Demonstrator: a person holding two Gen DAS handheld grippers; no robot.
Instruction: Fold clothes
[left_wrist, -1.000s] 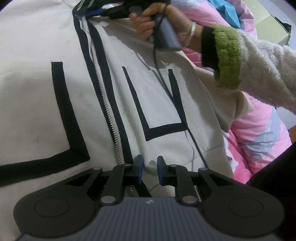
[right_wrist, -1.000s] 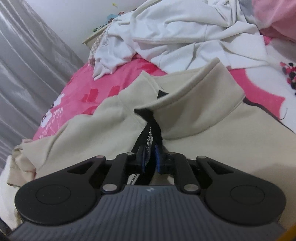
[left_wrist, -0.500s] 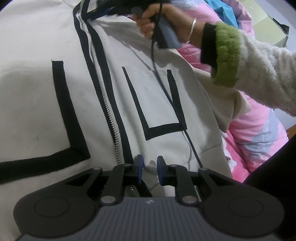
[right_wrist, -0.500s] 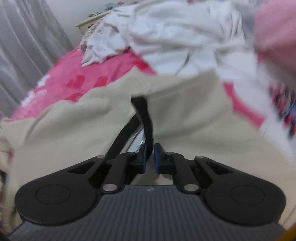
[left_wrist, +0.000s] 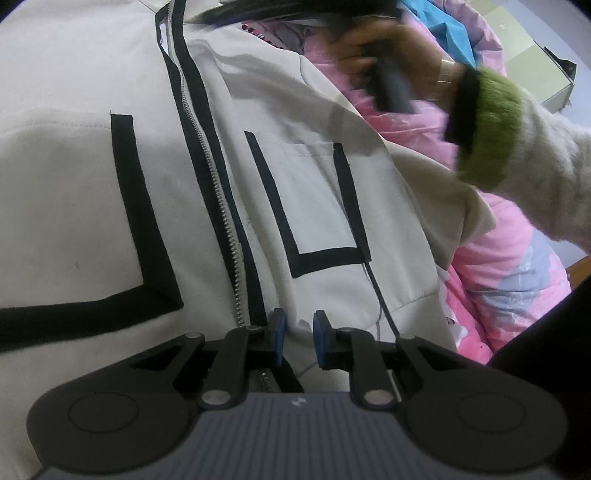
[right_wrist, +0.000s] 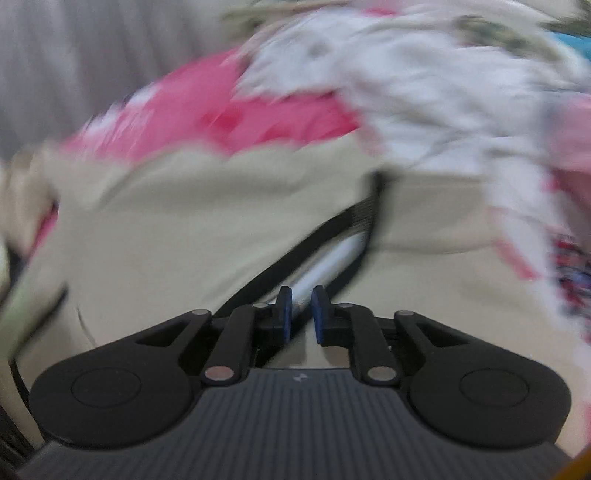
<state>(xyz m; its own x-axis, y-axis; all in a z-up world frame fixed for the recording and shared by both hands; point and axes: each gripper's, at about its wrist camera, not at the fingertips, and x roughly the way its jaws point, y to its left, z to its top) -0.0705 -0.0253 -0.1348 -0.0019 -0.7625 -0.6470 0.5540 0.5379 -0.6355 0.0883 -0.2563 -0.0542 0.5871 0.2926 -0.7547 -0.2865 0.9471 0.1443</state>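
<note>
Cream zip-up jacket (left_wrist: 325, 184) spread front-up on bed, over pink patterned bedding (left_wrist: 491, 266). Black trim along zipper (left_wrist: 221, 206) and round both chest pockets.

Left tongs (left_wrist: 297, 338) at lower hem, just right of zipper. Narrow gap between blue pads (left_wrist: 277, 332), a fold of hem fabric lying in it; clenched on the jacket, as far as can be judged. Black cable (left_wrist: 380, 295) running up across right pocket toward far hand.

Right hand (left_wrist: 384, 55) seen at upper right of left wrist view, blurred, wrapped round dark handle, green cuff (left_wrist: 484, 125) and white fleece sleeve (left_wrist: 554, 166) behind it.

Right tongs (right_wrist: 301, 312) at collar end of jacket (right_wrist: 184, 236). Right wrist view heavily blurred. Pads (right_wrist: 284, 314) close together with the zipper edge and black trim (right_wrist: 325, 229) passing between them; grip on the jacket apparent, contact itself not sharp.

Heap of white garments (right_wrist: 406, 81) beyond collar. Pink bedding (right_wrist: 221, 107) and grey curtain (right_wrist: 74, 55) to the left.
</note>
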